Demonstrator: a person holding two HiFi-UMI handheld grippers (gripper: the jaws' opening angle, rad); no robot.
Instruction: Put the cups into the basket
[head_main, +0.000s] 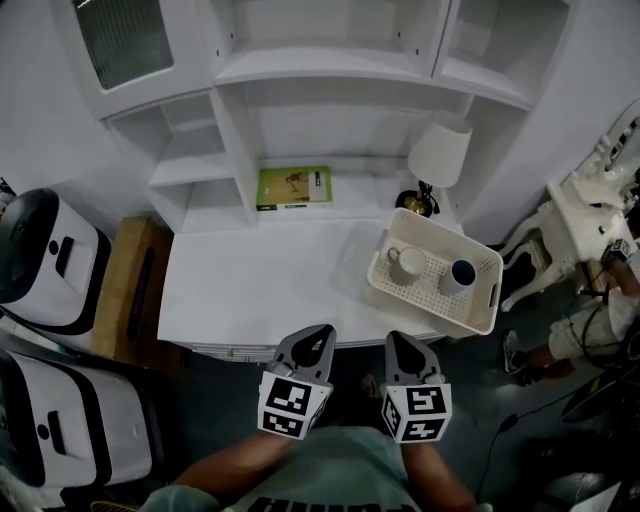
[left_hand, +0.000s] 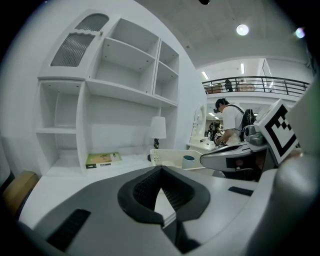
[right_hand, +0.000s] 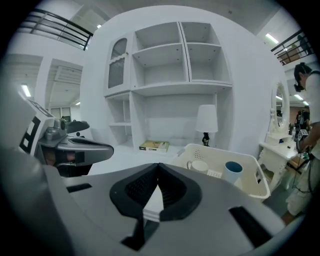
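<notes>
Left gripper (head_main: 316, 335) and right gripper (head_main: 399, 341) both clenched, empty — low centre of frame, at desk (head_main: 260, 285) edge. White cup (head_main: 407, 263), blue cup (head_main: 461, 273) stood in basket (head_main: 482, 318) — right of centre.

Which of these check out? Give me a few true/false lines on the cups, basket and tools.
1. The white mug and the blue-lined cup both stand in the basket. True.
2. The left tool grips a cup. False: it is shut and empty.
3. The right tool is open. False: it is shut, with nothing between its jaws.
4. The lamp stands behind the basket. True.
5. The green book lies in the basket. False: it lies on the desk.
</notes>
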